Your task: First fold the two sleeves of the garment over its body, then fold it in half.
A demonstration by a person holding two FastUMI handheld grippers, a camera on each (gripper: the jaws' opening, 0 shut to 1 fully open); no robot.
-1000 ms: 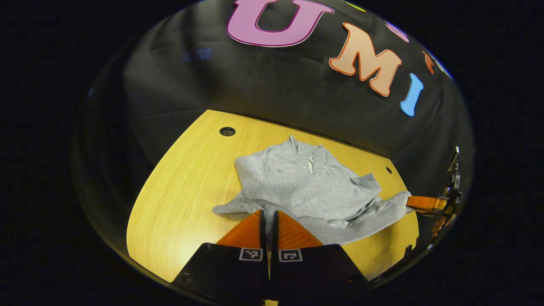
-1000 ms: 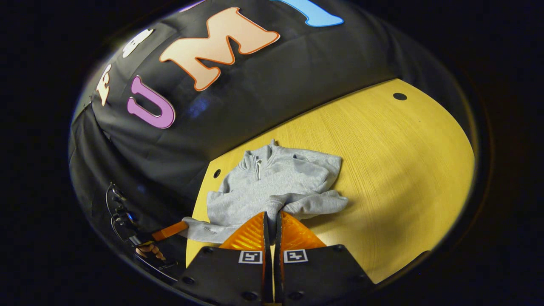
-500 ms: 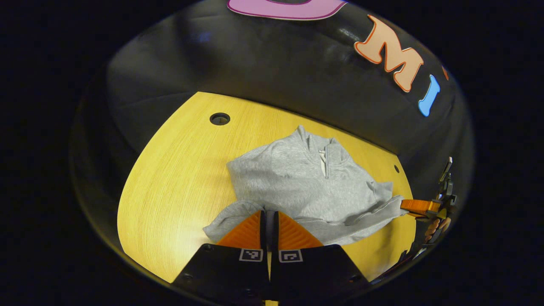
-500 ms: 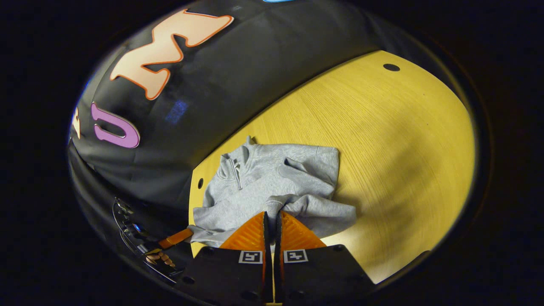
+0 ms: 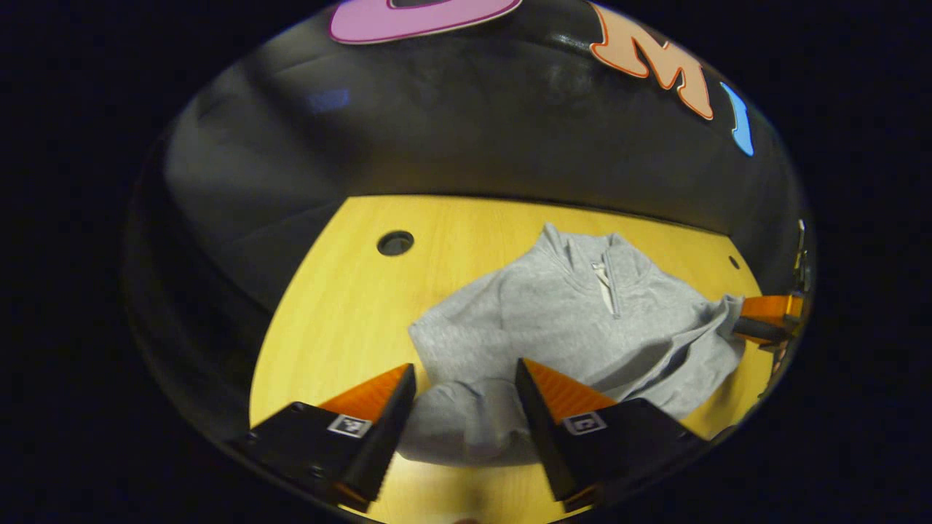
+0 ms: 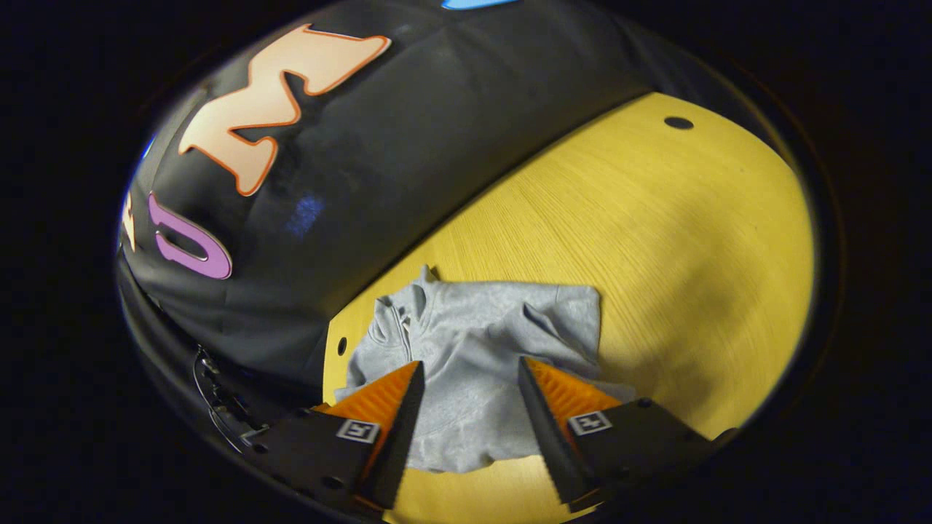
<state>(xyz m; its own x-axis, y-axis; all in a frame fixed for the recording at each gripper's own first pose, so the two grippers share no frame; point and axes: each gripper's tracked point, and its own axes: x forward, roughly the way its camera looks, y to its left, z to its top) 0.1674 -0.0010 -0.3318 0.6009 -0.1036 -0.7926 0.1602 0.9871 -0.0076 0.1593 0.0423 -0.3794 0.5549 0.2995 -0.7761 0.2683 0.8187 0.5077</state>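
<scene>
Grey quarter-zip sweatshirt [image 5: 568, 320] lies face up on the table, collar at the far side near the wall, zip partly open. Both sleeves [image 6: 466, 407] folded in over the body, fabric rumpled, hem nearest.

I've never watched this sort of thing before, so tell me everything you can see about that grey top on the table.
The grey top looks like soft fleecy knit, with a stand-up collar and a short zip at the neck. It lies face up on the yellow wooden table, rumpled, its sleeves drawn in over the body. The left gripper and right gripper both stand open with cloth between their fingers.
</scene>
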